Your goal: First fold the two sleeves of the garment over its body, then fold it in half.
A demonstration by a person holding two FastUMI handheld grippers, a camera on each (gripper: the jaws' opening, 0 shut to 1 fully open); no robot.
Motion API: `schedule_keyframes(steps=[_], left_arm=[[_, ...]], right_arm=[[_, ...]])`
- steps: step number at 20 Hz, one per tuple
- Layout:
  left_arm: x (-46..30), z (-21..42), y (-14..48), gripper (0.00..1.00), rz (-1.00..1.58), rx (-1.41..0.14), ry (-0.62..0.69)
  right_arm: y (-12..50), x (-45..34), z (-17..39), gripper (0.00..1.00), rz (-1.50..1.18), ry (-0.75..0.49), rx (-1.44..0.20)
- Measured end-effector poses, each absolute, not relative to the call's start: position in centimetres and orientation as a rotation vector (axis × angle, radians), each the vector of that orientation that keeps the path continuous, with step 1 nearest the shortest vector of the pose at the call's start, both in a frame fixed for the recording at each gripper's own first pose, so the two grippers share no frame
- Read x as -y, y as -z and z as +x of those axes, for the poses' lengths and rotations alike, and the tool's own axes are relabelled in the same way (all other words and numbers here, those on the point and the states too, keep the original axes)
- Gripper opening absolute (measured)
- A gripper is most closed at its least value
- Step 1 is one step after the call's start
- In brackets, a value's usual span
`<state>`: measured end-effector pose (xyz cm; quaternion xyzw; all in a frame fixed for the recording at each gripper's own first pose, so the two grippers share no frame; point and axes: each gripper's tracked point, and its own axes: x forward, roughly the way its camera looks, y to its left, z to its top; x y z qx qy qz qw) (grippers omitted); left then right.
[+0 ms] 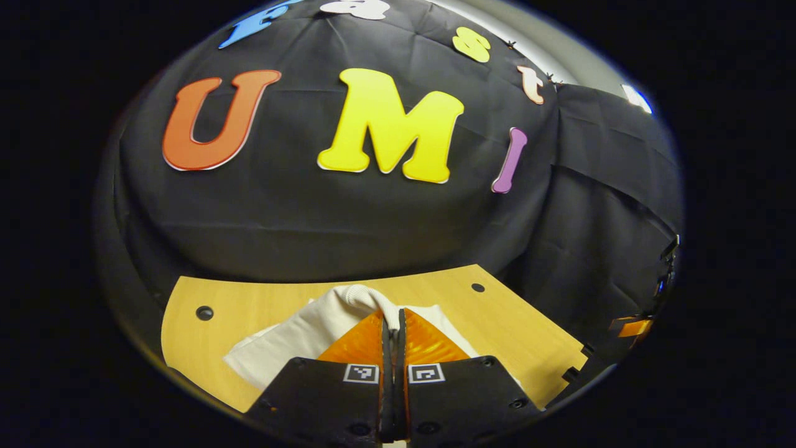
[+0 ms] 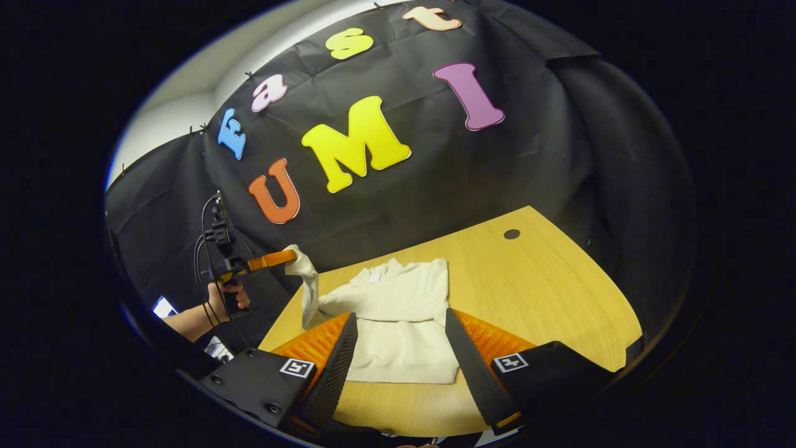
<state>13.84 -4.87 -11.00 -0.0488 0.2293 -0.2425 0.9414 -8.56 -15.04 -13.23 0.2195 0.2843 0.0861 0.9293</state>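
Garment, a cream knit top, lies flat on the wooden table in the right gripper view, neck toward the black booth wall and hem toward us. We see its left sleeve lifted off the table at the left edge, hanging down from the left gripper, which a person's hand holds out above the table's corner. In the left gripper view we look along that same left gripper: its two fingers are pressed together on the ribbed cuff, with the cream cloth draping away to the left over the table. Our right gripper hovers over the near part of the garment with its fingers spread wide apart and nothing between them; the garment's body shows in the gap. We see no right sleeve sticking out past the body's straight right side
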Motion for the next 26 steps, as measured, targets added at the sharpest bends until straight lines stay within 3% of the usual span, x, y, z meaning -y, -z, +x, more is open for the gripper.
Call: schedule_keyframes(steps=[9, 26], left_arm=[[14.7, 17.0, 14.9, 0.03, -0.076, -0.531, 0.654], [22.8, 22.3, 33.3, 0.06, -0.057, -0.806, 0.627]], right_arm=[[13.7, 19.3, -10.6, 0.89, 0.417, -0.047, -0.593], [15.0, 20.8, -13.3, 0.89, 0.337, 0.098, -0.710]])
